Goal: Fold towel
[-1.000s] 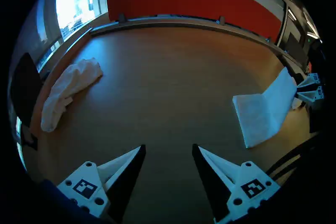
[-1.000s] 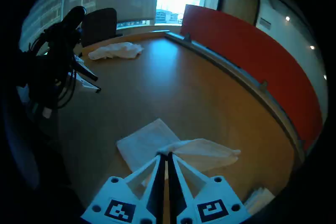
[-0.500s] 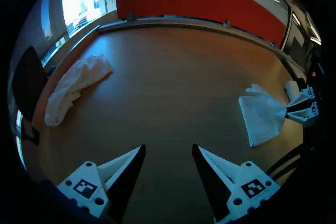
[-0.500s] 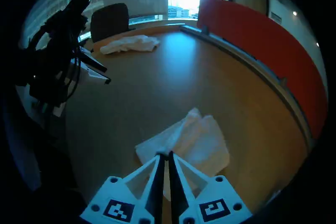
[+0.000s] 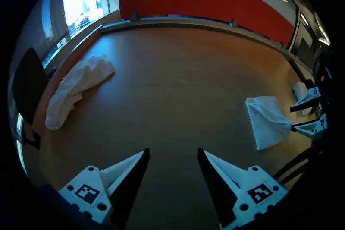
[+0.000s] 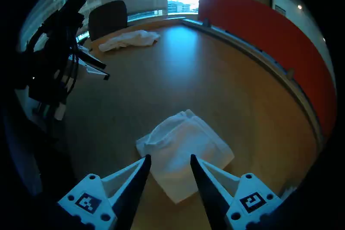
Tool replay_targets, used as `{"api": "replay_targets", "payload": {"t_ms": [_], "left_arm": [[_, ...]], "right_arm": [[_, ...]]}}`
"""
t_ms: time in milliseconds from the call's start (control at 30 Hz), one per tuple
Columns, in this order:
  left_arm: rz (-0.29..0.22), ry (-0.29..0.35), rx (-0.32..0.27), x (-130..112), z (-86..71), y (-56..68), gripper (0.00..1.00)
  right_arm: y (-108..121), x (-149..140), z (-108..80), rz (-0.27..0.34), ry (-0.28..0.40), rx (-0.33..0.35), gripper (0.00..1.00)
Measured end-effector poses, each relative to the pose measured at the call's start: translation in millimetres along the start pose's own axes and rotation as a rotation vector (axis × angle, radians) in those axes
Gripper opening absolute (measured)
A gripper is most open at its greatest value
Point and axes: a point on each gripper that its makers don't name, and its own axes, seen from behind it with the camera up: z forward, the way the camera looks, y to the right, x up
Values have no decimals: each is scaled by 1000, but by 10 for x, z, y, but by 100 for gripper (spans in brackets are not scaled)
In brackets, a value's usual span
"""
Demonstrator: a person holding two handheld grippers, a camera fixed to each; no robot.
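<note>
Since the folded towel [image 6: 185, 154] lies flat on the wooden table [image 6: 172, 83], just ahead of the right gripper [image 6: 169, 157], whose fingers stand apart with nothing between them, the step in hand looks like the end of a fold, with the cloth set down and free. The left gripper [image 5: 172, 150] is likewise spread wide and empty over bare wood, well apart from the towel. 1 edge nearest the right gripper looks rumpled, so the next move probably calls for pinching that edge to square it or make 1 more fold. Another crumpled towel [image 5: 77, 87] waits near the window.
</note>
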Motion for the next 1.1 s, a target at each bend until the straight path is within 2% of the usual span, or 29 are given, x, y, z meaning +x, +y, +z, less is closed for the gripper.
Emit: {"api": "replay_targets", "payload": {"t_ms": [267,467,1100], "left_arm": [[1,3,0,29,3,3,81],[-3,3,-1,25,5,2,81],[12,1,-4,22,11,22,81]], "right_arm": [[-34,35,-12,-6,9,15,70],[31,-24,-65,-10,0,-2,70],[83,-668,-59,45,-93,-37,70]]}}
